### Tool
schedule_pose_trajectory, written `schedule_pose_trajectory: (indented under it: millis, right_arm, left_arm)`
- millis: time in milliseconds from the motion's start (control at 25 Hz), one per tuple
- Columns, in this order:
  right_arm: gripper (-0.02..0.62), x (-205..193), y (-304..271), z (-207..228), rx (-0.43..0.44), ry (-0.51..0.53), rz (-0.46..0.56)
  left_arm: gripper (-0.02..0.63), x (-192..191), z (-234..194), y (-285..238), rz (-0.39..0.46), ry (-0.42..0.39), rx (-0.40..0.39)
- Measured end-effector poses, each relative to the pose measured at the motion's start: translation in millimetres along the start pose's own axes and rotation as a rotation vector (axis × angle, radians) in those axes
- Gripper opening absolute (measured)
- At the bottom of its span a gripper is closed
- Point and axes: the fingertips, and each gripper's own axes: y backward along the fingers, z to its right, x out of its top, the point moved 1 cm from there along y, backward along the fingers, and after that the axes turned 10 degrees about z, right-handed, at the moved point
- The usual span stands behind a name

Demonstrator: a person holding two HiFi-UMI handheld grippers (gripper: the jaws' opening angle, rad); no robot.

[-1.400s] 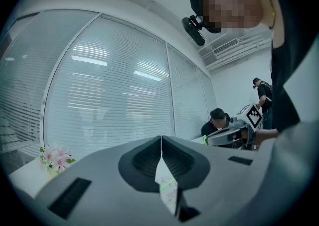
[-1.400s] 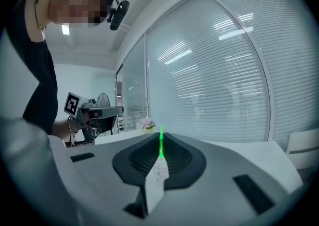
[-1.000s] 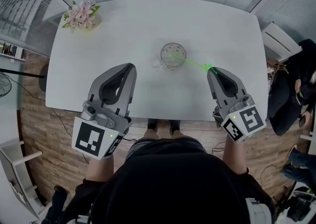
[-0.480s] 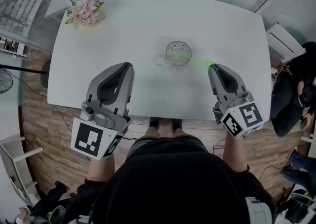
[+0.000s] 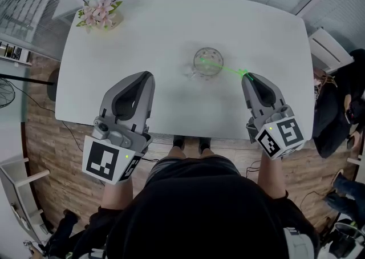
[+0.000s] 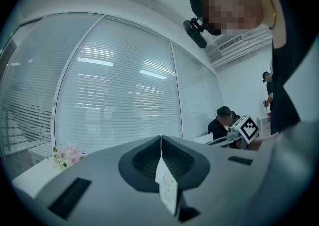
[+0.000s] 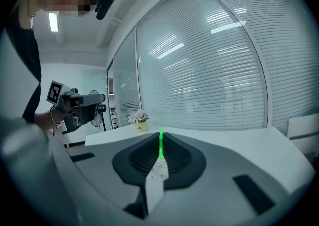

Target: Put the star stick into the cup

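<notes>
1. Star stick is pinched at its near end by the right gripper, whose fingers are almost closed on it. Its far end reaches over the cup mouth.
2. Raise the held end so the stick stands steeper, sink the tip well inside, then release. Let go flat and it may slide off the rim.
3. Left gripper is empty, its fingers pressed together.
4. The cup is clear glass on the tabletop, with nothing else seen inside. The flower pot holds pink blooms.
</notes>
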Motion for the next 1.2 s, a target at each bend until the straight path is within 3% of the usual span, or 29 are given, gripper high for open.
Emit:
schedule_pose_trajectory:
  millis: [1200]
  right_arm:
    - [0.025,-16,16,4,-0.029,0.023,-0.033]
  left_arm:
    - [0.018,-4,12,-19,-0.007,0.006,-0.095]
